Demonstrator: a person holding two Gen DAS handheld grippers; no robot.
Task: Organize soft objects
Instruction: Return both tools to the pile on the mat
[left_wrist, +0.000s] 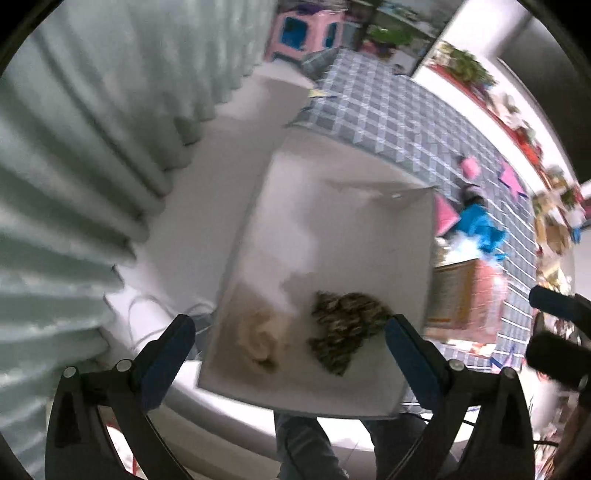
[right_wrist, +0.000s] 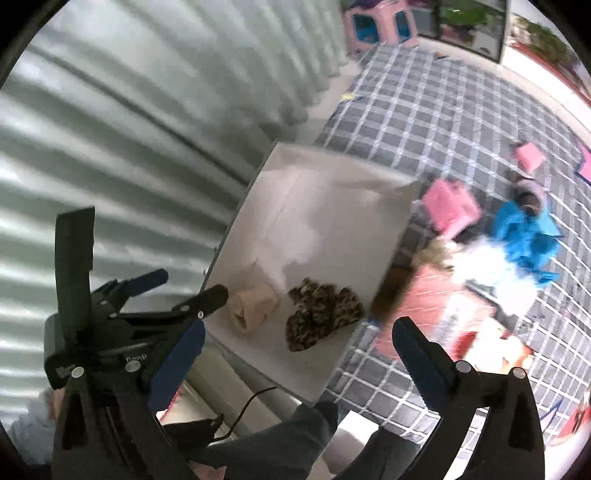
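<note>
A white open box (left_wrist: 325, 229) (right_wrist: 321, 206) stands on the floor beside a checked rug. Inside it lie a beige soft roll (left_wrist: 260, 339) (right_wrist: 253, 306) and a leopard-patterned soft item (left_wrist: 345, 323) (right_wrist: 321, 314). My left gripper (left_wrist: 290, 345) is open and empty above the box's near end; it also shows in the right wrist view (right_wrist: 184, 291). My right gripper (right_wrist: 299, 354) is open and empty above the box's near right corner. More soft things lie on the rug: a blue cloth (left_wrist: 478, 229) (right_wrist: 526, 236), a pink item (right_wrist: 450, 208) and a white fluffy item (right_wrist: 491, 267).
A grey-and-white checked rug (left_wrist: 388, 110) (right_wrist: 436, 107) covers the floor right of the box. A pale curtain (left_wrist: 92, 147) (right_wrist: 129, 129) hangs at the left. A red-brown item (left_wrist: 469, 291) lies by the box. A pink stool (left_wrist: 299, 29) stands far back. My legs (right_wrist: 295, 443) show below.
</note>
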